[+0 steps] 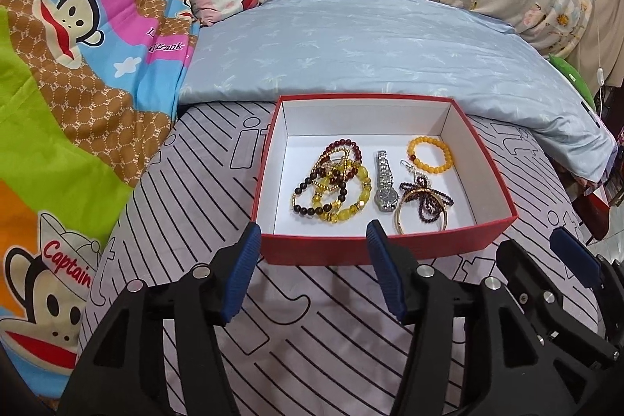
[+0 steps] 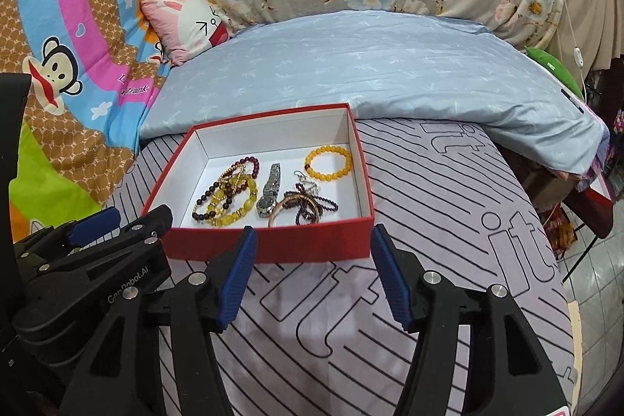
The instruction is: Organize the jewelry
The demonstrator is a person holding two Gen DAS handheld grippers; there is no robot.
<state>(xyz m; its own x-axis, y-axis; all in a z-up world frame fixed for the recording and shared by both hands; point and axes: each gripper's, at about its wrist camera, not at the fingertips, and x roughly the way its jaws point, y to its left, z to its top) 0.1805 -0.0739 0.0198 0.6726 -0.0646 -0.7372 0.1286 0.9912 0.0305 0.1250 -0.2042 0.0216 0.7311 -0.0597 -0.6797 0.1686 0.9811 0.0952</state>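
Left gripper: angled downward over the striped sheet, just short of the near wall of the red box. Its blue-padded fingers stand apart with nothing between them.

Red box: open-topped, white inside, resting on the sheet just in front of the light-blue quilt. Contents, left to right:
- a tangled pile of bead bracelets, dark red, brown and yellow;
- a silver watch, long axis running from the near wall toward the far wall, dial at the near end;
- a gold bangle tangled with dark bead strands;
- an orange bead bracelet, lying flat, apart from the rest.

Right gripper: same downward angle, just short of the box's near wall, fingers apart, empty.
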